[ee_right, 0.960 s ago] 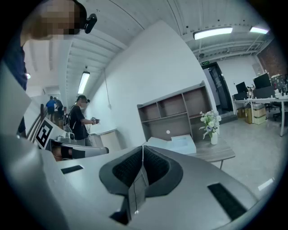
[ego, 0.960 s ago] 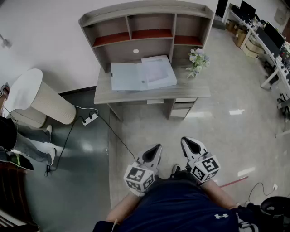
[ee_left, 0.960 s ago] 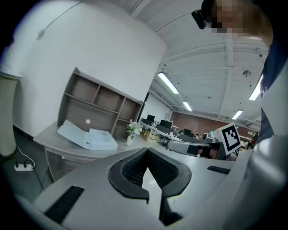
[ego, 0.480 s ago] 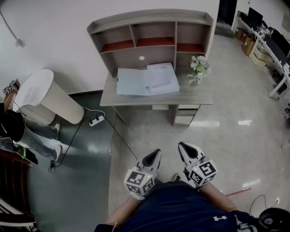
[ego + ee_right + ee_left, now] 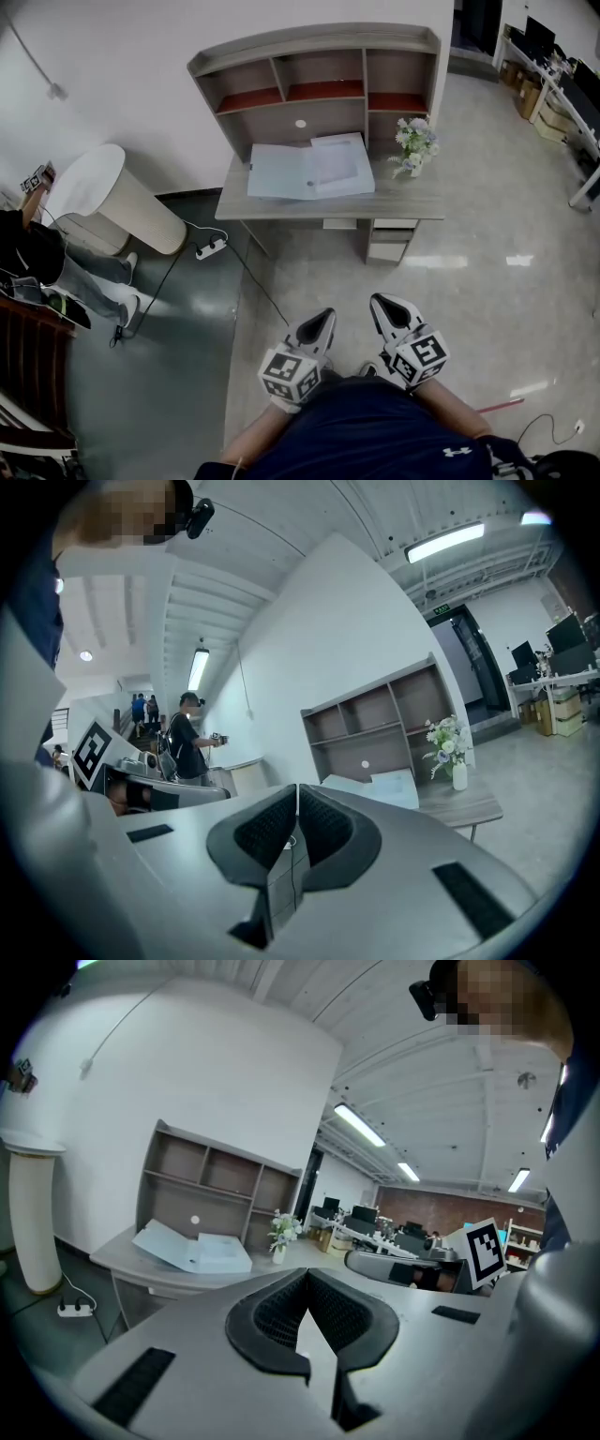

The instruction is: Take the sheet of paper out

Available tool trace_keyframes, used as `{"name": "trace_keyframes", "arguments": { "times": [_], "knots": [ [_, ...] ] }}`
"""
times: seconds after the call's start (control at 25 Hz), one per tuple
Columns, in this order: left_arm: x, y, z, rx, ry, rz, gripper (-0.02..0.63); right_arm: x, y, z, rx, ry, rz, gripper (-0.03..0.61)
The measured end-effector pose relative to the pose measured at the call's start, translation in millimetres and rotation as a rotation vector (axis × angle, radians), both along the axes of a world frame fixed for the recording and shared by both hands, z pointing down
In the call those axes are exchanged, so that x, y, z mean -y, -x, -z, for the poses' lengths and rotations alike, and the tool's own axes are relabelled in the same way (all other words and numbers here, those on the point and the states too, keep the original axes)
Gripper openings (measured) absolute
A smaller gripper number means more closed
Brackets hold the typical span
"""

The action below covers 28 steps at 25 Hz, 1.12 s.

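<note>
A pale blue folder [image 5: 281,172] lies open on the grey desk [image 5: 319,203], and a white sheet of paper [image 5: 339,161] rests on its right half. Both grippers hang near my body, far short of the desk. My left gripper [image 5: 325,316] is shut with nothing in it, and my right gripper [image 5: 382,304] beside it is also shut and empty. In the left gripper view the folder [image 5: 192,1249] shows beyond the closed left gripper [image 5: 306,1275]. The right gripper view has the folder [image 5: 375,787] behind the closed right gripper [image 5: 297,787].
A shelf hutch [image 5: 314,80] stands on the desk, with a flower vase [image 5: 412,145] at its right end. A white round column [image 5: 112,197] and a power strip [image 5: 210,248] with a cable are on the left. A person [image 5: 37,258] stands at far left.
The head view has shifted, so the desk now sits a little lower and further right in the picture. Both grippers stay shut, side by side near my body.
</note>
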State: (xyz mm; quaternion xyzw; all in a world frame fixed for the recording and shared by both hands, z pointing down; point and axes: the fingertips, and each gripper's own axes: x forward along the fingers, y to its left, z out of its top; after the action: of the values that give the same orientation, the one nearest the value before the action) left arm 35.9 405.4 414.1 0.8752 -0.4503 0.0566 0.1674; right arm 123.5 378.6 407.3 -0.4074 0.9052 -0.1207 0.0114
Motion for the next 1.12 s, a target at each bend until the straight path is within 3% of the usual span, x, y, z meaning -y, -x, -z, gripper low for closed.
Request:
{"name": "trace_keyframes", "arguments": {
  "times": [0.28,0.56,1.12],
  "knots": [
    [4,-17,13,0.022,-0.032,-0.011,0.015,-1,-19,8,0.015,-0.019,-0.018,0.018],
    [-4,-33,6,0.015,0.004,-0.03,0.015,-7,-34,-2,0.034,0.031,-0.029,0.018],
    [49,2,-15,-0.035,0.053,-0.037,0.015,43,-4,-25,0.004,0.095,-0.061,0.018]
  ]
}}
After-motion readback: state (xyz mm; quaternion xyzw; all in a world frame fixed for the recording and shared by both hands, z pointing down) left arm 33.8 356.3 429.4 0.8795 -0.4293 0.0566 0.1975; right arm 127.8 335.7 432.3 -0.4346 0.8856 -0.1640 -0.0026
